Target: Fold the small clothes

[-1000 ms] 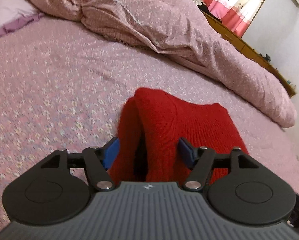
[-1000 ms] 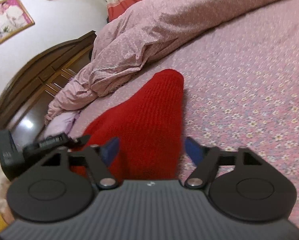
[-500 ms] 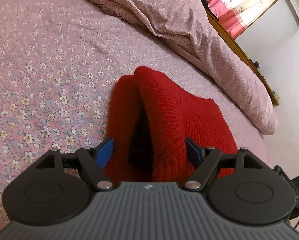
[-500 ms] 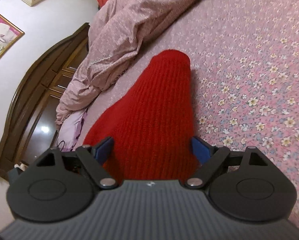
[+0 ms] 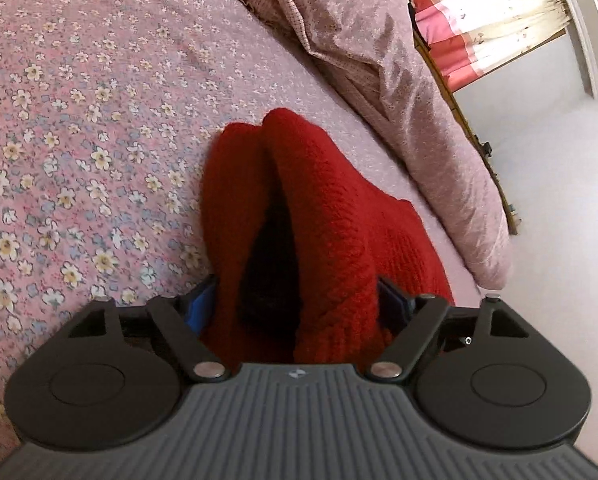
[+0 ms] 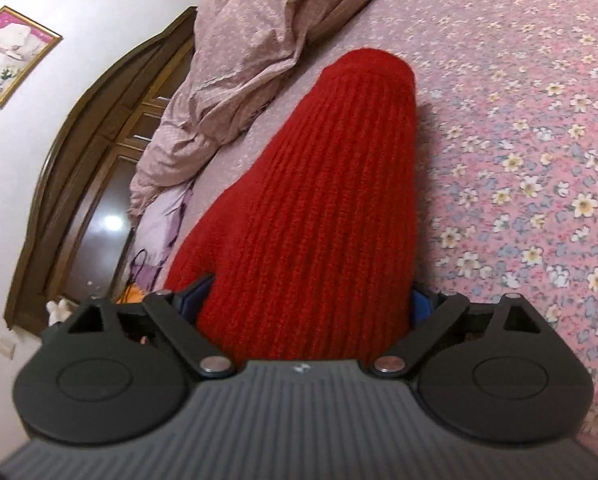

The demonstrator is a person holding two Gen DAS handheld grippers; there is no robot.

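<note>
A red knitted garment (image 5: 331,216) lies on the pink flowered bed sheet (image 5: 79,120). In the left wrist view its doubled edge bulges up between the blue pads, with a dark hollow in the fold. My left gripper (image 5: 299,304) is wide apart, with thick cloth filling the gap between its pads. In the right wrist view the garment (image 6: 323,208) rises as a ribbed red ridge away from the camera. My right gripper (image 6: 311,300) is also wide apart, with cloth bunched between its pads. The fingertips of both grippers are hidden by the cloth.
A crumpled pink duvet (image 5: 379,60) lies along the far side of the bed; it also shows in the right wrist view (image 6: 251,40). A dark wooden headboard (image 6: 91,160), a lilac pillow (image 6: 159,224) and a framed picture (image 6: 11,52) are at left. Red curtains (image 5: 479,20) hang at right.
Both grippers have tipped down and come closer to the sheet with the red garment between their pads. The pads have spread a little wider apart.
</note>
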